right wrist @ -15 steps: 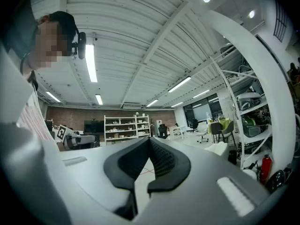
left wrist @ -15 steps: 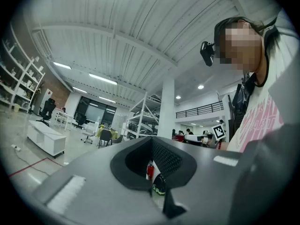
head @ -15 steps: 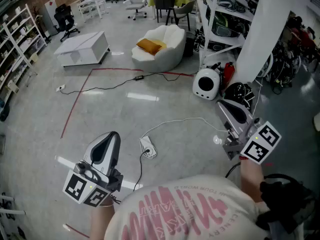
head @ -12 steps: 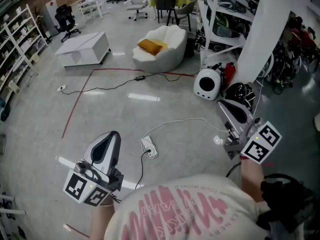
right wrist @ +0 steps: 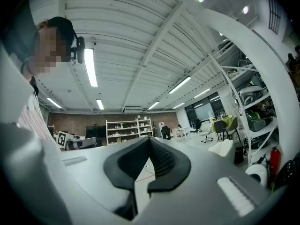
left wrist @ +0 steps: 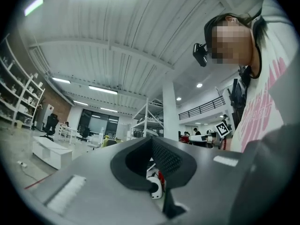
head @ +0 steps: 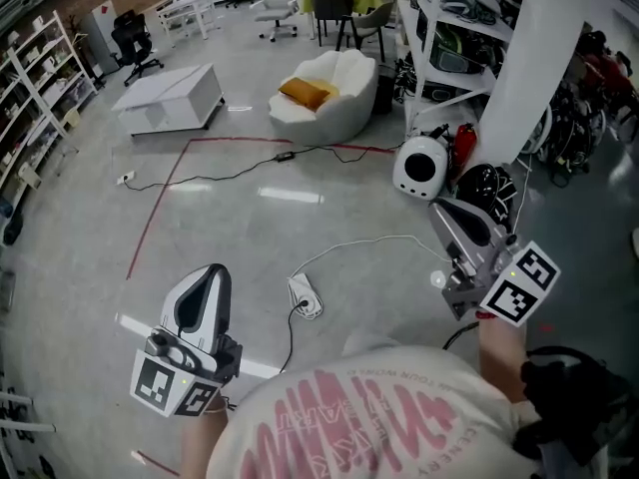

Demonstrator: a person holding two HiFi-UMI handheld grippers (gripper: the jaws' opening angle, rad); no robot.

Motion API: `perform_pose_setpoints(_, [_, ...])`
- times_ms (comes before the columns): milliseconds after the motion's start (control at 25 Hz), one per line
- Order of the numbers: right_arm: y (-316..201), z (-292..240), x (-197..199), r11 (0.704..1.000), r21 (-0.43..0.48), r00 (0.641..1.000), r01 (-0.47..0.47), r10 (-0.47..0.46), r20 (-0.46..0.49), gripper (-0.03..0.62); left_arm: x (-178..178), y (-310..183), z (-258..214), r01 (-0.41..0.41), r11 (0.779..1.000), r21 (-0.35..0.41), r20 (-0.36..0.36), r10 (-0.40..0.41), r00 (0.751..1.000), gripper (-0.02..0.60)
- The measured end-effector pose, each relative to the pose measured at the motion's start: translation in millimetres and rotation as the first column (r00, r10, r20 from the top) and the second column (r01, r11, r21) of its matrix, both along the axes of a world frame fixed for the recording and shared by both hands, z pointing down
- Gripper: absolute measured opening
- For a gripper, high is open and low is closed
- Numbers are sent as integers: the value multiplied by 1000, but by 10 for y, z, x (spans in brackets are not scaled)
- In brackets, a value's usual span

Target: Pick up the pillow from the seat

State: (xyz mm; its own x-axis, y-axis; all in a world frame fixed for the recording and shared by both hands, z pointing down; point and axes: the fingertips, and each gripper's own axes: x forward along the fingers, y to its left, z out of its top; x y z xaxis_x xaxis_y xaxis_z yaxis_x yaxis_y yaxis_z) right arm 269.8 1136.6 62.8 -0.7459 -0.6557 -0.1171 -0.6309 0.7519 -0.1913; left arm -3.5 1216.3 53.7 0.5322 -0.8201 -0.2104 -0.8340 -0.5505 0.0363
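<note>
Pillow (head: pixel 303 92): lay well ahead on the white armchair (head: pixel 344 113), far out of reach.

Showed the left gripper (head: pixel 207 275) and the right gripper (head: pixel 446 215) both pressed together on nothing, aimed forward and held low by the body. Placed the mustard cushion up the view between their two lines, neither side plainly nearer. Seemed to run its long side roughly crosswise, though too small to be sure. Called, by the look of it, for a walk across first. Left in between a glossy grey floor (head: pixel 230 238) with a power strip (head: pixel 305 297), a red tape line (head: pixel 150 223), shelving (head: pixel 449 28) and a white column (head: pixel 544 58) to the right.
</note>
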Motion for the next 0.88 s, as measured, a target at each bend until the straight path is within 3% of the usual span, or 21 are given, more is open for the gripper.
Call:
perform_pose_setpoints(160, [-202, 89, 14, 1000, -21, 1000, 2, -2, 16, 6, -45, -309, 128, 23, 999, -35, -32, -24, 999, 12])
perform_pose_setpoints(320, [-638, 171, 55, 999, -27, 1000, -24, 24, 4, 6, -7, -753, 224, 61, 997, -44, 2, -61, 998, 9])
perform_pose_setpoints(720, [-2168, 223, 321, 1000, -29, 1000, -11, 11, -23, 6, 187, -2126, 300, 126, 988, -90, 19, -125, 992, 9])
perform_pose_setpoints(880, [-2766, 248, 437, 999, -40, 1000, 12, -13, -16, 6, 249, -2647, 329, 139, 983, -119, -22, -143, 989, 11])
